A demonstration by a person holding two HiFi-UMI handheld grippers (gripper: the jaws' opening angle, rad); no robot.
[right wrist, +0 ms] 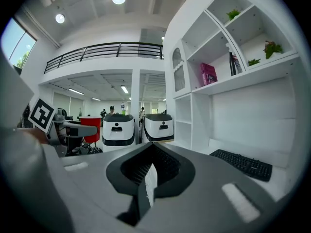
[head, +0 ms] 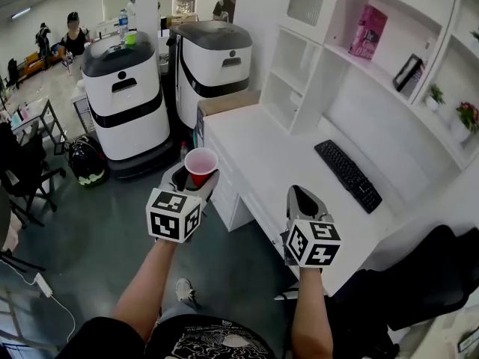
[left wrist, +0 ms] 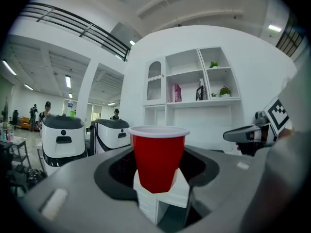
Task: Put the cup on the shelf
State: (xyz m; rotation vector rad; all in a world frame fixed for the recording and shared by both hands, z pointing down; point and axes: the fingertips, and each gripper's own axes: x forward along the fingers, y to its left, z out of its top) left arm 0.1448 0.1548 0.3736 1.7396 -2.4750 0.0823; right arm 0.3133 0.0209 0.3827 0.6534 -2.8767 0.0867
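Observation:
A red plastic cup (head: 200, 165) with a white rim stands upright in my left gripper (head: 196, 178), which is shut on its lower part; the left gripper view shows the cup (left wrist: 157, 158) held between the white pads. It hangs over the floor just left of the white desk (head: 277, 163). My right gripper (head: 301, 198) is over the desk's front edge, shut with nothing in it; its jaws meet in the right gripper view (right wrist: 148, 181), where the cup (right wrist: 90, 128) appears at the left. The white shelf unit (head: 374, 58) rises behind the desk.
A black keyboard (head: 347, 174) lies on the desk. The shelves hold a pink book (head: 368, 31), a dark picture frame (head: 409, 73) and small plants (head: 434, 96). Two white and black machines (head: 123, 99) stand on the floor at the left, with people farther back.

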